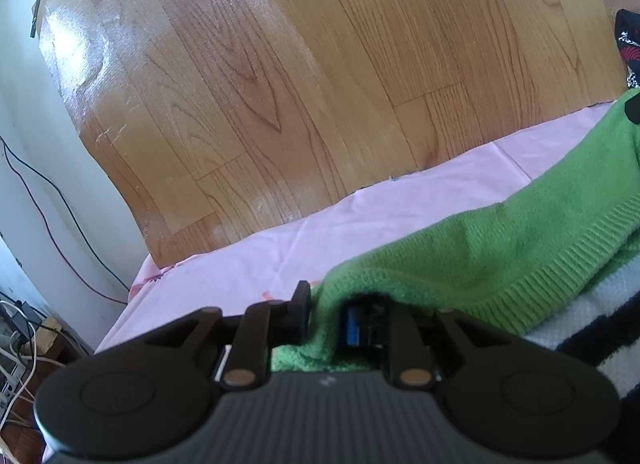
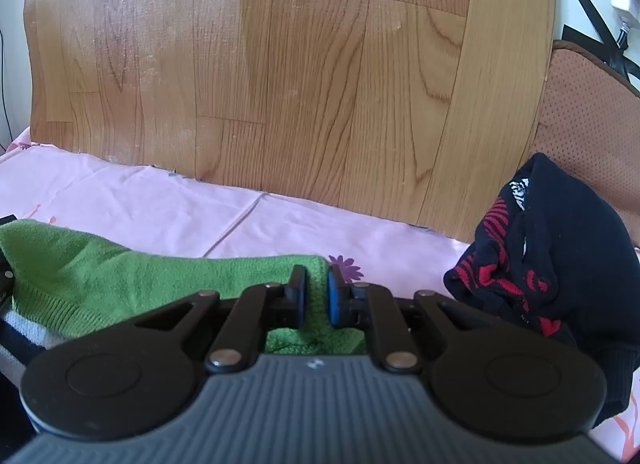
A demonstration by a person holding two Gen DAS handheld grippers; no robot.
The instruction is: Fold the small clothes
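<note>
Two tongs, one garment: my left gripper (image 1: 326,314) and right gripper (image 2: 314,296) each pinch an end of the green knit (image 2: 120,276), stretched between them over the pink sheet (image 2: 160,204) so the edge stays straight for folding; a dark sweater (image 2: 532,260) waits alongside.

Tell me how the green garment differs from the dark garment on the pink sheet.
The green garment is plain knit; the dark garment has red and white patterns. The green one lies stretched out with both grippers on its edge; the dark one sits crumpled in a heap, untouched. Both rest on the pink sheet.
</note>
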